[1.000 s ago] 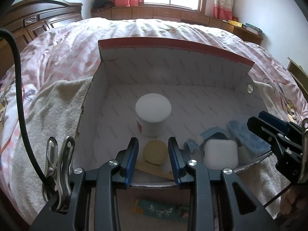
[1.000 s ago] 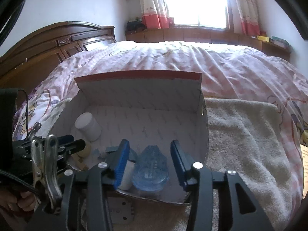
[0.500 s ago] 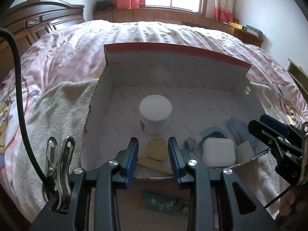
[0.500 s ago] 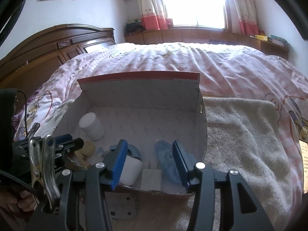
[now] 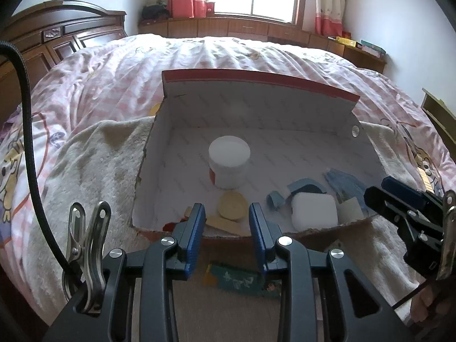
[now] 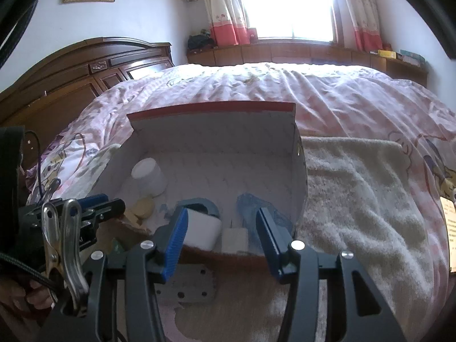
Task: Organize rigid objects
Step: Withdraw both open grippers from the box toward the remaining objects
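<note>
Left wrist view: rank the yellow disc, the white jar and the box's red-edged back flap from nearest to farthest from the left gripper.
From the left gripper:
1. Yellow disc, straight ahead just past the fingertips, on the box floor.
2. White jar, upright behind the disc, mid-box.
3. Red-edged back flap, standing at the box's far side.

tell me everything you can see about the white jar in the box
The jar is a squat white cylinder, plastic by its look, with a wide flat lid screwed on and a red-orange patch on its label. It stands upright on the floor of the box, left of centre, touching neither wall. A round yellow disc lies just in front of it. No gripper touches it.
</note>
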Available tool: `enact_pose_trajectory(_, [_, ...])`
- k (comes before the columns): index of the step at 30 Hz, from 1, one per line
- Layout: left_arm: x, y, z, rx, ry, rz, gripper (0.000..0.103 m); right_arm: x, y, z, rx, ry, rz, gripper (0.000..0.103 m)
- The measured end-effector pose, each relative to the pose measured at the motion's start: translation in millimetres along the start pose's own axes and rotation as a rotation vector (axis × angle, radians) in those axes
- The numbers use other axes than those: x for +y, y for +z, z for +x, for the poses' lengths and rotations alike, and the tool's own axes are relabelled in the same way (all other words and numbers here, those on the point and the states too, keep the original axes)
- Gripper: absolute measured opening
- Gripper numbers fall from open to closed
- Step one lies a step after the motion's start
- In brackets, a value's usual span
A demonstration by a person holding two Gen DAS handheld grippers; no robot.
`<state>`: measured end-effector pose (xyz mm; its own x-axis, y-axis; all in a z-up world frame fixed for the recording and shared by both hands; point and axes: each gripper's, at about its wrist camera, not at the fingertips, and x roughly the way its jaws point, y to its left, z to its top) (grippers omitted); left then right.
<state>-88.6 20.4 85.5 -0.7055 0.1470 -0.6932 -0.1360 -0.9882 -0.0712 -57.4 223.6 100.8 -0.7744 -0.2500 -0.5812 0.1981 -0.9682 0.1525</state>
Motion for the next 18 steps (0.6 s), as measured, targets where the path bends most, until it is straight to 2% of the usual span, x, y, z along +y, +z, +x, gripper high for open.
enact_pose_trajectory(18, [2,-21,-32,-0.028,-0.007,0.007,0.033,11,-34,-17,0.042,0.010,0.001,0.052])
